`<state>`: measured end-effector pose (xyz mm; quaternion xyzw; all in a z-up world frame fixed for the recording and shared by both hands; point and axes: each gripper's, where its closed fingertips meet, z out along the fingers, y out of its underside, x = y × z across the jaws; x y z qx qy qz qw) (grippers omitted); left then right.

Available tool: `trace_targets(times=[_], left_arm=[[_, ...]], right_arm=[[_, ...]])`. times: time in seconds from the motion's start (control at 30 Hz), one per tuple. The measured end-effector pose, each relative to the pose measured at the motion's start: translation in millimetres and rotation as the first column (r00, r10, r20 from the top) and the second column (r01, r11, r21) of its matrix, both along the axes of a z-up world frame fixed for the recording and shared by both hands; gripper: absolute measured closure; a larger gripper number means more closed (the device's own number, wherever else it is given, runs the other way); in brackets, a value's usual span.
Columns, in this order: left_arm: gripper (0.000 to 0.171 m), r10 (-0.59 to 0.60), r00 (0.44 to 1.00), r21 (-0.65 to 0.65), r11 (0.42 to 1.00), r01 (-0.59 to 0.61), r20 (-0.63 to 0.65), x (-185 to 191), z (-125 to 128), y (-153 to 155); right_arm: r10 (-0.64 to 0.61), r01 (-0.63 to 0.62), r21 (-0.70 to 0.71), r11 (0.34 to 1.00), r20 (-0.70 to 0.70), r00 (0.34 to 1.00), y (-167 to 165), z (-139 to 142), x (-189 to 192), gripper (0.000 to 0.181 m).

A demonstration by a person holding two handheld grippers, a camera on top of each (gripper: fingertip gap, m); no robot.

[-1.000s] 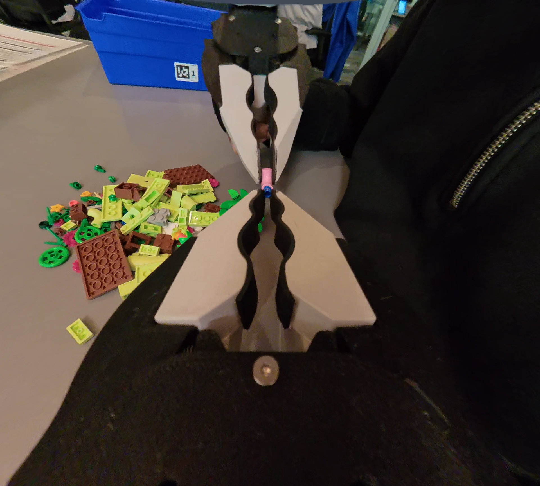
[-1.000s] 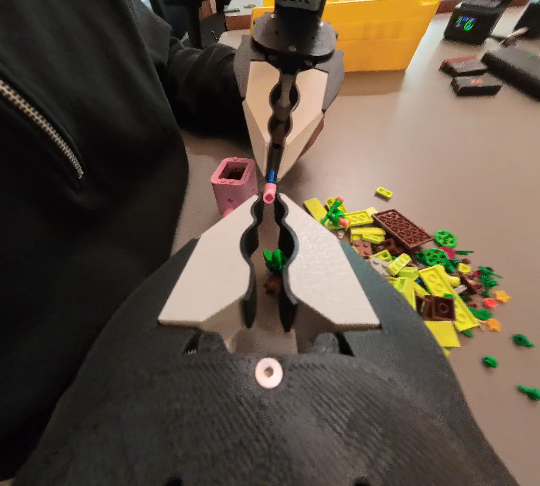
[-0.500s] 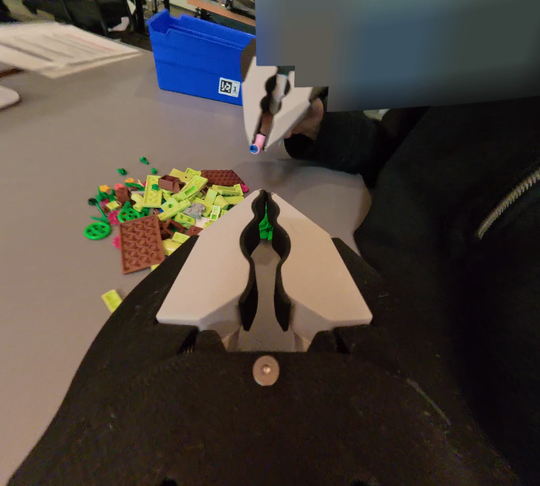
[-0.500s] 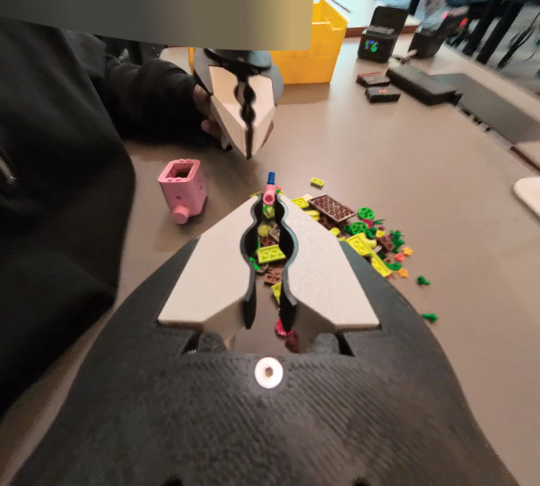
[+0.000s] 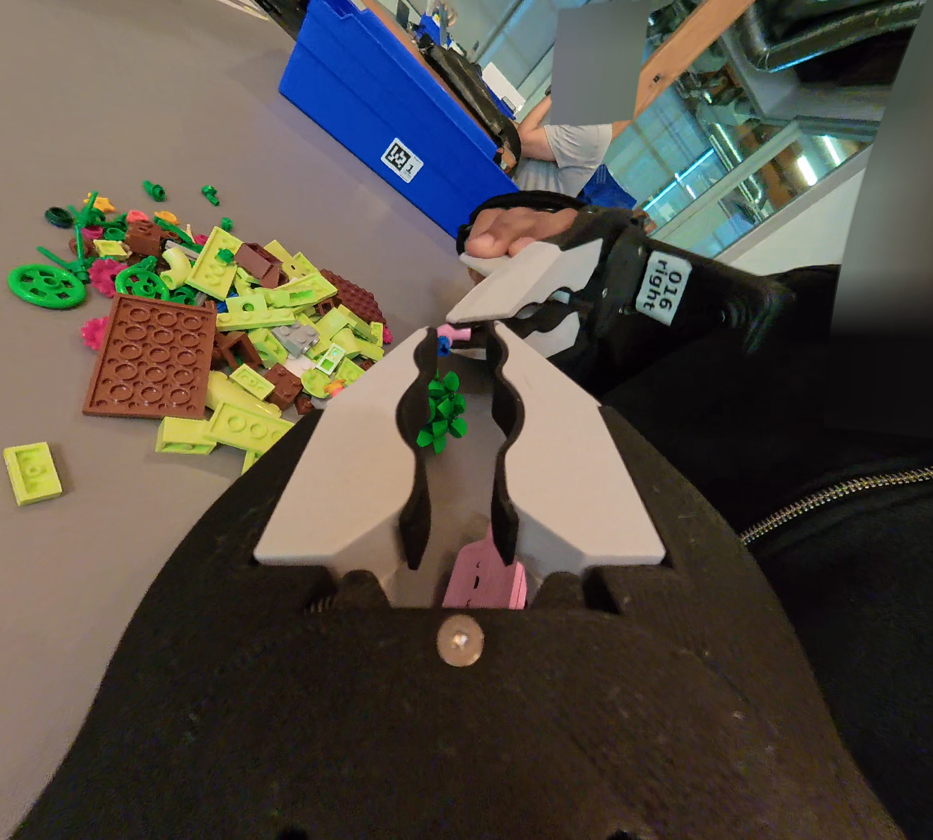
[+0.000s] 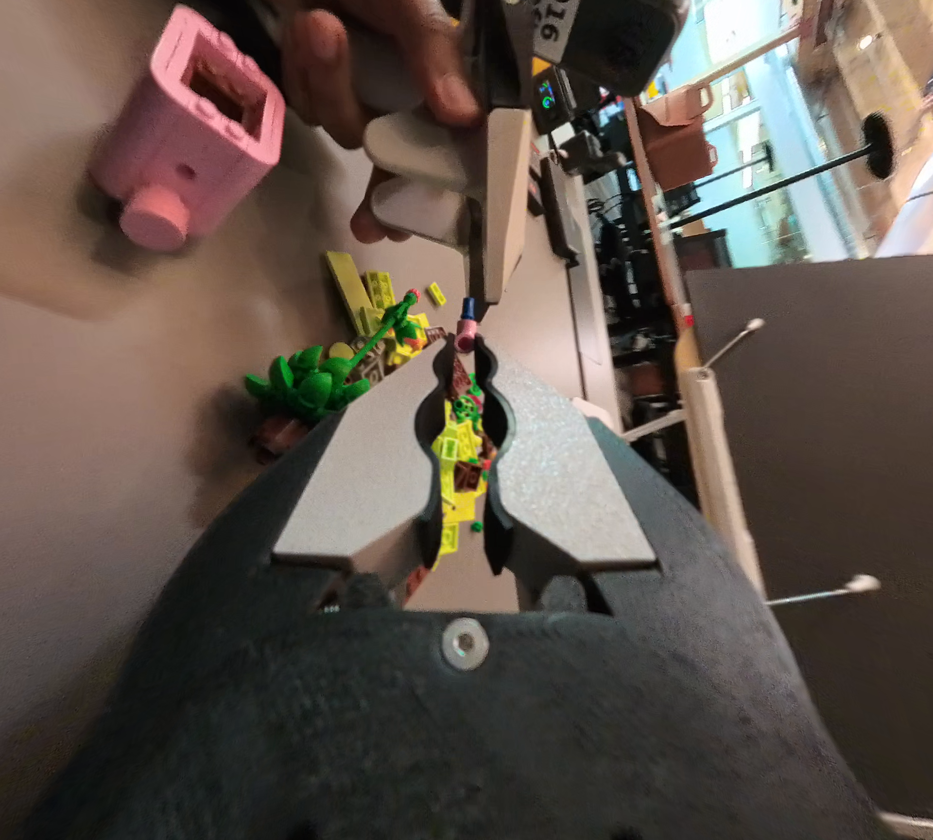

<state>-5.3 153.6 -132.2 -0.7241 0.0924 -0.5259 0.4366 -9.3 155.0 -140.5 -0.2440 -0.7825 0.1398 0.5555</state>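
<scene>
Now, right tool (image 6: pixel 464 342): pinched shut on a small pink piece (image 6: pixel 465 335) with a blue peg (image 6: pixel 468 306) on its end.
left tool (image 5: pixel 460 337): fingers apart, holding nothing; the blue peg is right at its tips.
under the left tool: green leafy piece (image 5: pixel 443 407) and pink block (image 5: pixel 484 578).
off to its side: brick pile (image 5: pixel 227 311) lies loose on the bench (image 5: pixel 151 109).

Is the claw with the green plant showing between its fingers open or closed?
Open. The left gripper has its jaws standing apart; the green plant shows through the gap.
</scene>
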Motion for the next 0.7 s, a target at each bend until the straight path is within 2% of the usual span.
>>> trace_targets(times=[0.1, 0.23, 0.43, 0.63, 0.7], left_arm=[[0.156, 0.01, 0.999, -0.002, 1.0, -0.01, -0.047, -1, -6, 1], [0.167, 0.03, 0.996, 0.02, 0.999, -0.029, -0.08, -2, -6, 2], [0.169, 0.037, 0.995, 0.035, 0.999, -0.034, -0.092, -2, -5, 2], [0.17, -0.027, 1.0, 0.025, 0.999, 0.027, -0.009, 8, 3, -5], [0.169, -0.046, 0.999, 0.015, 0.999, 0.046, 0.015, 12, 3, -7]], right_arm=[[-0.023, 0.024, 0.112, 0.993, -0.008, 1.0, 0, -3, -3, 0.175], [-0.023, 0.026, 0.119, 0.993, -0.027, 0.999, -1, 1, -2, 0.175], [-0.016, 0.023, 0.155, 0.988, -0.049, 0.999, -1, 3, -2, 0.175], [0.028, -0.028, -0.004, 1.0, -0.07, 0.997, -6, 5, -2, 0.164], [0.034, -0.036, -0.043, 0.998, -0.064, 0.997, -7, 6, -1, 0.176]])
